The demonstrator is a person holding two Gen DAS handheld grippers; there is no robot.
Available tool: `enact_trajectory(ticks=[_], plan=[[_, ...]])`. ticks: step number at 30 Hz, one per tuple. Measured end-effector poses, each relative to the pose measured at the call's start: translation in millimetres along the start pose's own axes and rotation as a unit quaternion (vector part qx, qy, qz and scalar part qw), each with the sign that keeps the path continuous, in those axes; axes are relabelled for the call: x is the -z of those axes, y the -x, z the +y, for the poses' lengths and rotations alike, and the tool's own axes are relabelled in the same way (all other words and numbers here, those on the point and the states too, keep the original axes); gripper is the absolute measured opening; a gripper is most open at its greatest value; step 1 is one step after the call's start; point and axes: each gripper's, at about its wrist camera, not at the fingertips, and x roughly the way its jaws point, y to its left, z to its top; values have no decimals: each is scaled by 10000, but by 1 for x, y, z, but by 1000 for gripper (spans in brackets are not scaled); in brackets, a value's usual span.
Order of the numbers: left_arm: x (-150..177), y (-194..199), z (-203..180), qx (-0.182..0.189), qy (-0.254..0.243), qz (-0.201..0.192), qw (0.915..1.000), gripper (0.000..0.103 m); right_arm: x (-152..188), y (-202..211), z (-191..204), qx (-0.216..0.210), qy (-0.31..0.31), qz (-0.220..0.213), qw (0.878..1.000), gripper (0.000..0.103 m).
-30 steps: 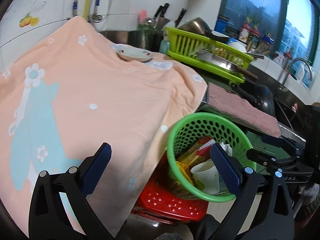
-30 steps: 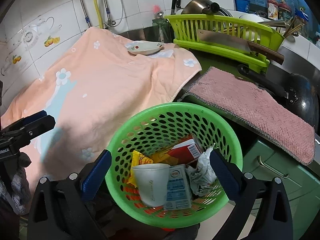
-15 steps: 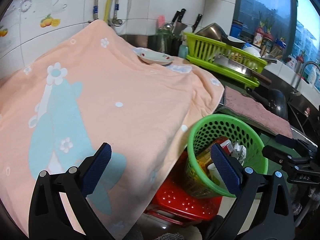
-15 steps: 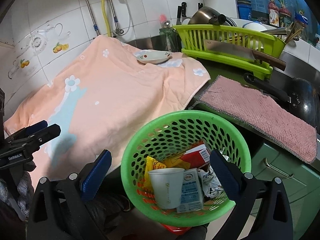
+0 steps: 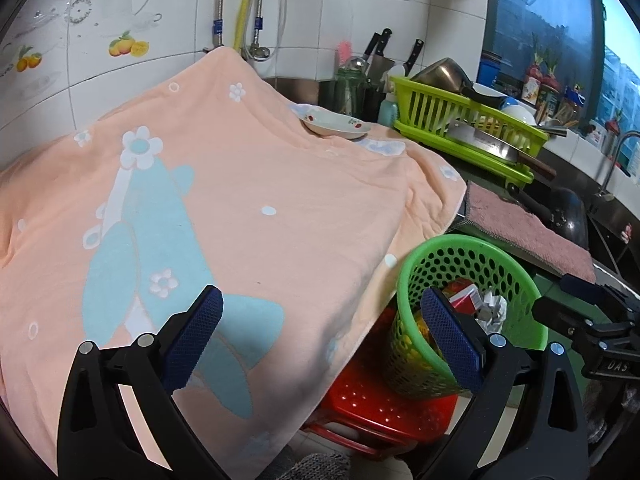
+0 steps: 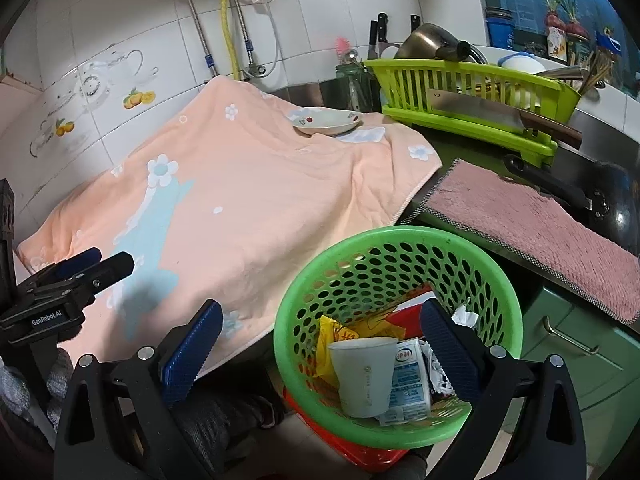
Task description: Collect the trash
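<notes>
A green perforated basket [image 6: 492, 268] stands on a red stool [image 5: 372, 404] beside the counter and also shows in the left wrist view [image 5: 516, 276]. It holds a white paper cup [image 6: 362, 376], a blue-and-white carton [image 6: 408, 380], yellow wrappers [image 6: 332, 344], a red pack [image 5: 464, 296] and crumpled paper [image 5: 494, 306]. My left gripper [image 5: 320, 338] is open and empty above the peach towel [image 5: 240, 208]. My right gripper [image 6: 320, 350] is open and empty over the basket's near rim.
A small plate [image 6: 326, 120] sits on the towel's far end. A pink mat [image 6: 536, 224], a lime dish rack [image 6: 472, 100] with a cleaver and pot, a black wok [image 6: 616, 208], knives and wall pipes lie behind. Green cabinet doors [image 6: 576, 360] are on the right.
Both grippers have pulled back and up from the basket. The left view has swung left over the towel. Both stay open and empty.
</notes>
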Motion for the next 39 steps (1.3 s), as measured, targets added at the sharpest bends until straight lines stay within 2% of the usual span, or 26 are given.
enact_trajectory(ticks=[19,31,39], plan=[[-3,23,27,-391,221,-300,9985,98,-5,-2,13,-62,118,-72,9999,96],[-3,31,19,-419,-40,-464,9980,98,-7,-1,12,-87,76,-240,9996,96],[-1,31,18,-404,-44,-464,9981,98,-6,-1,12,-49,101,-328,9994,96]])
